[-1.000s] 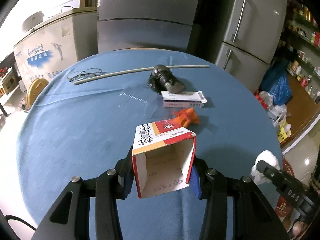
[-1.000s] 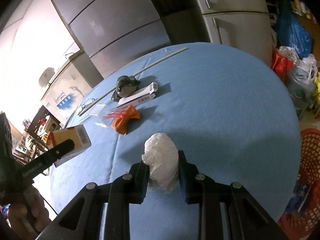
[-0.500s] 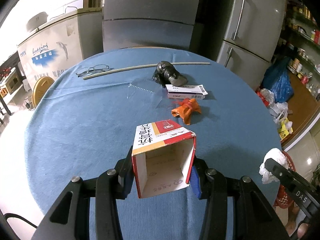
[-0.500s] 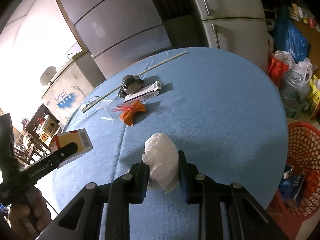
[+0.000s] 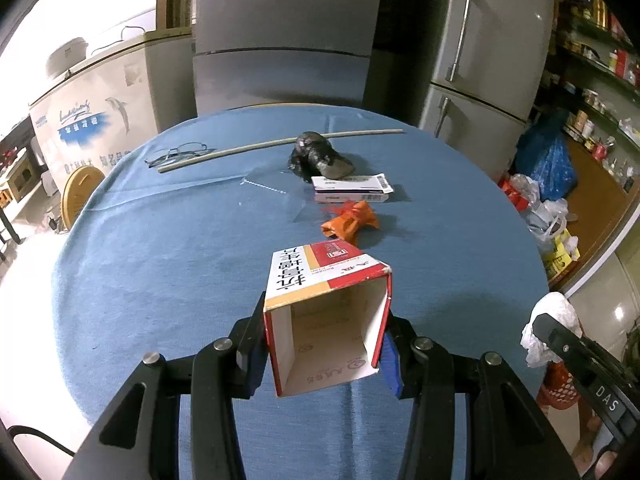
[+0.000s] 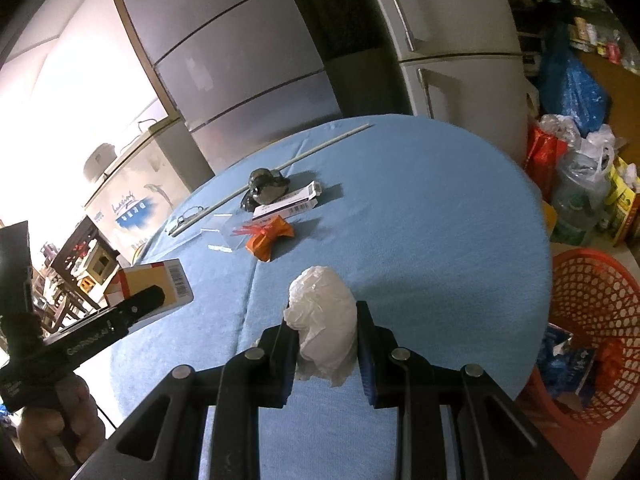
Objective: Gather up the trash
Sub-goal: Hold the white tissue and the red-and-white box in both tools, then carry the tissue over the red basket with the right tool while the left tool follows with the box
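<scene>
Carrying two trash bits; left gripper (image 5: 325,354) pinches open box (image 5: 326,316), right gripper (image 6: 326,354) pinches white wad (image 6: 324,320); we pulled back from table (image 6: 420,240), red basket (image 6: 588,320) now near right; drop comes next.

Left gripper (image 5: 324,356) jaws clamp a box; right gripper (image 6: 326,354) jaws pinch a wad

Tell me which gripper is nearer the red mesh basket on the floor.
Right. The right gripper, clamping white crumpled plastic, hangs by the table edge beside the red basket; the left gripper, holding the open carton, is farther off.
</scene>
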